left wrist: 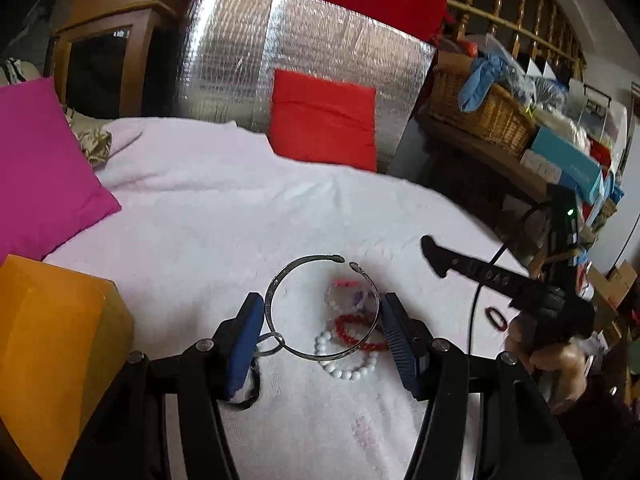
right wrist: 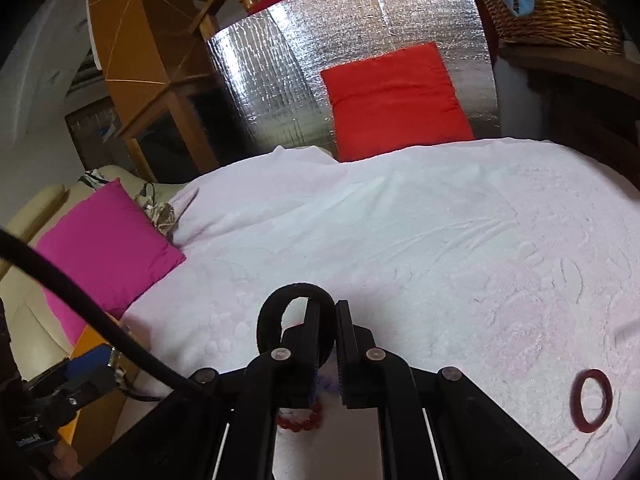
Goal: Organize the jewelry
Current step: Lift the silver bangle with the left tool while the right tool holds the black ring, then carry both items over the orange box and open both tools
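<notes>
In the left wrist view my left gripper (left wrist: 322,330) is shut on a silver open cuff bangle (left wrist: 320,308), the blue pads touching both its sides above the white towel (left wrist: 240,220). Under it lie a white bead bracelet (left wrist: 346,362), a red bead bracelet (left wrist: 358,330), a clear pink-and-purple bracelet (left wrist: 344,294), a small metal ring (left wrist: 269,344) and a black band (left wrist: 248,390). My right gripper (right wrist: 328,312) is shut on a black fabric band (right wrist: 280,308); it also shows in the left wrist view (left wrist: 436,256). A dark red ring (right wrist: 591,400) lies at right.
An orange box (left wrist: 52,344) stands at the left beside the jewelry. A magenta cushion (left wrist: 40,168) and a red cushion (left wrist: 324,120) lie at the towel's edges, before a silver foil panel (left wrist: 248,60). A wicker basket (left wrist: 480,108) and cluttered shelves stand right.
</notes>
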Available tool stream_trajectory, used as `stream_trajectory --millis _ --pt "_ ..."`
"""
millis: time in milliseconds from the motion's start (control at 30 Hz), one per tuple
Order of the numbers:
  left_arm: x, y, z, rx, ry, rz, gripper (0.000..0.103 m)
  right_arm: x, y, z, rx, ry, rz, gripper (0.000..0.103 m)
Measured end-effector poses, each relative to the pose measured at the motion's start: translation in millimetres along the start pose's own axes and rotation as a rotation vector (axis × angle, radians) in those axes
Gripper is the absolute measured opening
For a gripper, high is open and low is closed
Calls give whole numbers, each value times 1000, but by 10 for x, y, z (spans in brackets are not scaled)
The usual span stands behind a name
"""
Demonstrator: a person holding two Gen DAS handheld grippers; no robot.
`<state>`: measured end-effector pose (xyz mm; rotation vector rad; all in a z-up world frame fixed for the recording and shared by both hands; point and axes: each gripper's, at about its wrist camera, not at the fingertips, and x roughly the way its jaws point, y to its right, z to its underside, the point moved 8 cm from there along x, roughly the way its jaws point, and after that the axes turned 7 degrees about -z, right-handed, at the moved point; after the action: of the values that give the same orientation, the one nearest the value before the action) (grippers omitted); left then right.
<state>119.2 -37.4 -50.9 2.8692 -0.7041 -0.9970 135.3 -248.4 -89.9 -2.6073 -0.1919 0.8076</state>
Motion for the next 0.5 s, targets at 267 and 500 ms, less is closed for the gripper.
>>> stream_trajectory --millis 267,500 --pt "-258 74 -50 69 69 -25 62 20 -310 66 -53 -10 -29 8" --pt "-450 100 -123 79 109 -10 62 -19 -371 95 -87 -11 -24 8"
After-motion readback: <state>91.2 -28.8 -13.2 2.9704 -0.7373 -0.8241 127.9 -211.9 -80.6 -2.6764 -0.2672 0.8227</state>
